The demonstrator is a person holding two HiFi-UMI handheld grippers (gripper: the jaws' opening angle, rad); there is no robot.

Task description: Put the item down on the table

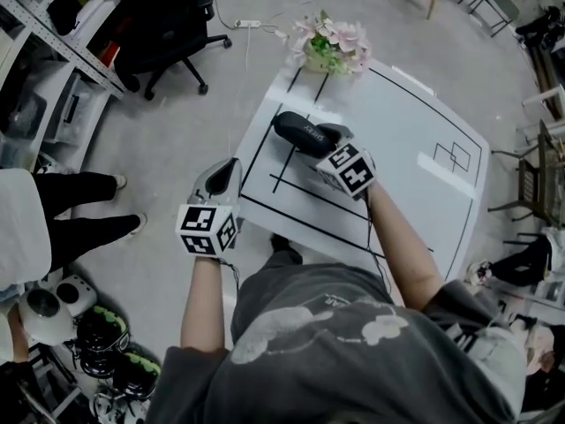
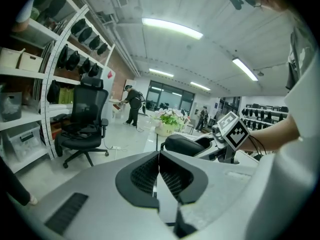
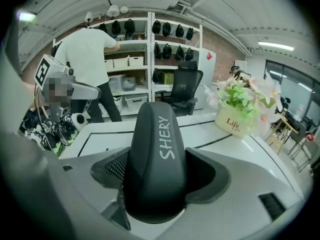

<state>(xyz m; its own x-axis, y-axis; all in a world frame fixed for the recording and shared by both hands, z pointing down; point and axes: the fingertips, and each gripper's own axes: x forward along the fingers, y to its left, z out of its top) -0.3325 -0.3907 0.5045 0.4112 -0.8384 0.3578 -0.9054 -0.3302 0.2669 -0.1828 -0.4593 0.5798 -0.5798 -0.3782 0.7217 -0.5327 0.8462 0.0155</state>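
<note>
A black oblong case [image 1: 300,132] printed "SHERY" [image 3: 157,154] is held just above the white table [image 1: 406,140], over its black-lined near-left part. My right gripper [image 1: 328,141] is shut on the case's near end, and its jaws [image 3: 157,179] stand wide around it. My left gripper [image 1: 227,171] hovers off the table's left edge, above the floor. It is shut [image 2: 159,170] with nothing between its pads. From the left gripper view the case [image 2: 184,144] shows ahead, with the right gripper's marker cube [image 2: 232,130] behind it.
A pot of pink flowers [image 1: 332,46] stands at the table's far corner, just beyond the case [image 3: 236,118]. A black office chair [image 1: 168,20] and shelving stand at the far left. A person [image 1: 62,215] stands at the left by helmets on the floor [image 1: 110,347].
</note>
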